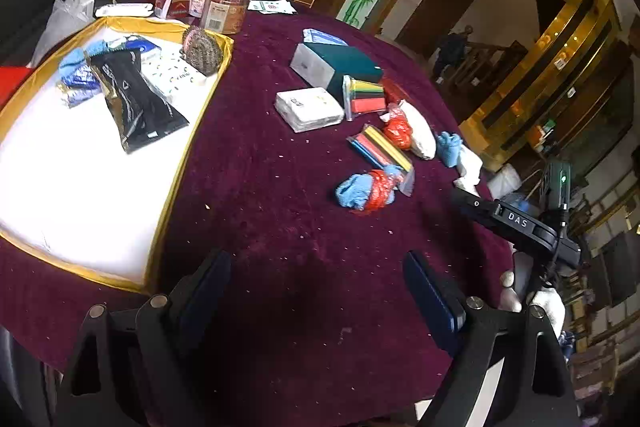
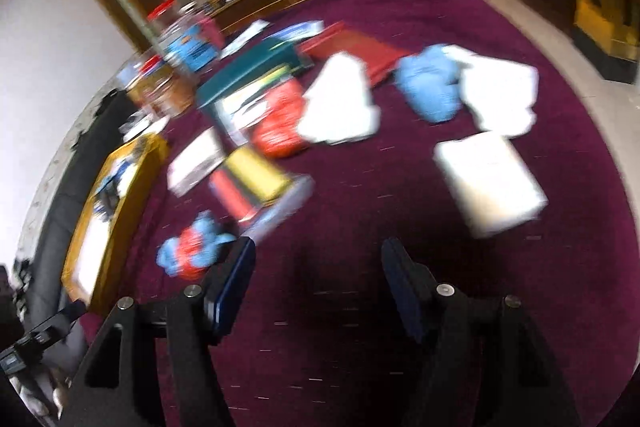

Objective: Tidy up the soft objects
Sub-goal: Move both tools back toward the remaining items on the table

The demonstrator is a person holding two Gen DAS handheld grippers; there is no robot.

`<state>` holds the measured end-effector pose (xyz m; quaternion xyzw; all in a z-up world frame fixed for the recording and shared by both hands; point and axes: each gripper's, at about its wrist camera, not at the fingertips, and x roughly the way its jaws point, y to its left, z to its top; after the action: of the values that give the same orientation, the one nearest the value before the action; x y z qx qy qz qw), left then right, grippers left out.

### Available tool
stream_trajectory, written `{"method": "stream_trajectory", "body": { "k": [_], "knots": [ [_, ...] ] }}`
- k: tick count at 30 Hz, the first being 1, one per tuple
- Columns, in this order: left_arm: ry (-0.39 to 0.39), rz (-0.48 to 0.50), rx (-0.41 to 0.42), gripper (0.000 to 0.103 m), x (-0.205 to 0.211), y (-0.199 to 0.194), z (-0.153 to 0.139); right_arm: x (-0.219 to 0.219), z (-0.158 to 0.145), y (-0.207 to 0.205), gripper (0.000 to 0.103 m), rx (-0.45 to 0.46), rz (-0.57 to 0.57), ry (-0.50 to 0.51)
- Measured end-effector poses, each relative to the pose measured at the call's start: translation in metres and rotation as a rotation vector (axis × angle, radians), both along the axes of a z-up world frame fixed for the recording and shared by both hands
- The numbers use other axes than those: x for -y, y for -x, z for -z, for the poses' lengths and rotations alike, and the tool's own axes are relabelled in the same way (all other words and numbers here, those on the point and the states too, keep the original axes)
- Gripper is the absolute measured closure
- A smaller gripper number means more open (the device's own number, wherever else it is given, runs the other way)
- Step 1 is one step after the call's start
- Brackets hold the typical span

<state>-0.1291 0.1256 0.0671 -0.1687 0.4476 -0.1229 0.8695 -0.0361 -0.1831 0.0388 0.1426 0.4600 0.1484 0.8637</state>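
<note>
- Counting ahead of the left gripper [image 1: 316,291]: 2 striped colour packs [image 1: 382,147], 2 red bundles [image 1: 398,133], 1 white tissue pack [image 1: 310,109] on the maroon cloth [image 1: 280,207].
- Left of it, the gold-edged tray [image 1: 176,183] holds 1 black pouch [image 1: 138,99].
- Both tools tilt down, jaws spread, nothing between them.
- The right gripper [image 2: 318,287] view is blurred, yet shows 1 white slab [image 2: 490,179] ahead-right, unseen from the left.
</note>
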Motion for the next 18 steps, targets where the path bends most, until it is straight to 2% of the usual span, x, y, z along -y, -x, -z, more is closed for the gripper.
{"method": "stream_trajectory", "body": {
  "k": [6,9,12,14,18],
  "knots": [
    [-0.021,-0.044,-0.02,0.013,-0.009,-0.009,0.008,-0.069,0.013,-0.011,0.035,-0.068,-0.179,-0.063],
    [-0.042,-0.058,0.0,0.013,-0.016,-0.015,0.002,-0.102,0.017,-0.015,0.035,-0.089,-0.234,-0.052],
    [-0.095,-0.061,0.039,0.013,-0.018,-0.026,-0.008,-0.121,0.019,-0.019,0.033,-0.092,-0.235,-0.014],
    [-0.125,-0.058,0.059,0.013,-0.017,-0.037,-0.013,-0.129,0.02,-0.024,0.028,-0.088,-0.216,0.004],
    [-0.22,-0.011,0.092,0.013,-0.005,-0.076,-0.021,-0.137,0.02,-0.033,0.028,-0.087,-0.169,0.016]
  ]
}}
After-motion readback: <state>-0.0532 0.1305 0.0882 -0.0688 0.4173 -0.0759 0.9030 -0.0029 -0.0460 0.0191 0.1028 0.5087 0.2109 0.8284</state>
